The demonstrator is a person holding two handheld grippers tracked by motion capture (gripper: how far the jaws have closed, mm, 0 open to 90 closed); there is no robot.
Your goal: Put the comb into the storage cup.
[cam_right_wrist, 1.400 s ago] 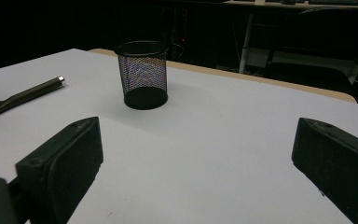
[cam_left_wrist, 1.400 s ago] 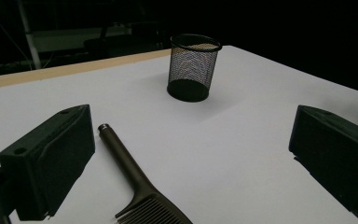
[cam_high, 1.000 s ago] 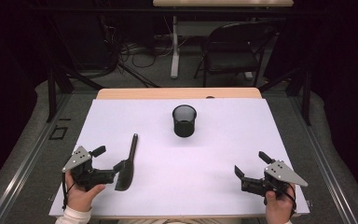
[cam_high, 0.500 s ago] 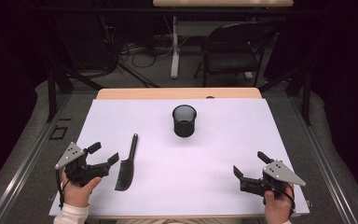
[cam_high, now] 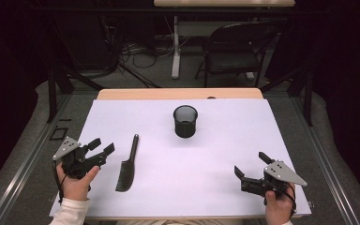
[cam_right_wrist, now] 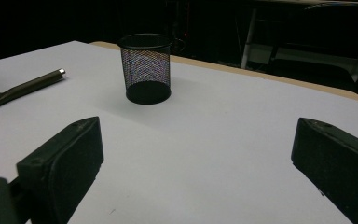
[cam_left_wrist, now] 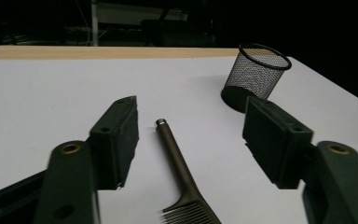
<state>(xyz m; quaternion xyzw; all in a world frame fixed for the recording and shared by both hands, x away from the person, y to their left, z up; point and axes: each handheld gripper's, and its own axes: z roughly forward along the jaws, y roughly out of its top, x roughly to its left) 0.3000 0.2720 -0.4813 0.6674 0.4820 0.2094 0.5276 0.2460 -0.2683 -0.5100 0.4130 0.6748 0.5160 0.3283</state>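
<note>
A black comb [cam_high: 127, 166] with a long handle lies flat on the white table [cam_high: 206, 159], left of centre. My left gripper [cam_high: 103, 146] hovers just left of it and is open. Its jaws have just been closing partway, with nothing between them. In the left gripper view the comb [cam_left_wrist: 177, 163] lies on the table ahead of the left gripper [cam_left_wrist: 193, 109], apart from both pads. A black mesh cup [cam_high: 185, 122] stands upright at mid-table. My right gripper [cam_high: 250, 164] rests wide open near the front right, holding nothing. The right gripper [cam_right_wrist: 198, 128] faces the cup [cam_right_wrist: 146, 67] and the comb [cam_right_wrist: 23, 87].
The cup [cam_left_wrist: 256, 74] is the one upright obstacle on the white sheet. A wooden strip [cam_high: 178, 93] borders the far table edge. Beyond it stand a black chair [cam_high: 234, 51] and cables on the floor.
My left gripper has drawn back to the left, away from the comb, and its jaws have narrowed. The comb stays flat on the table. The right gripper has not moved.
</note>
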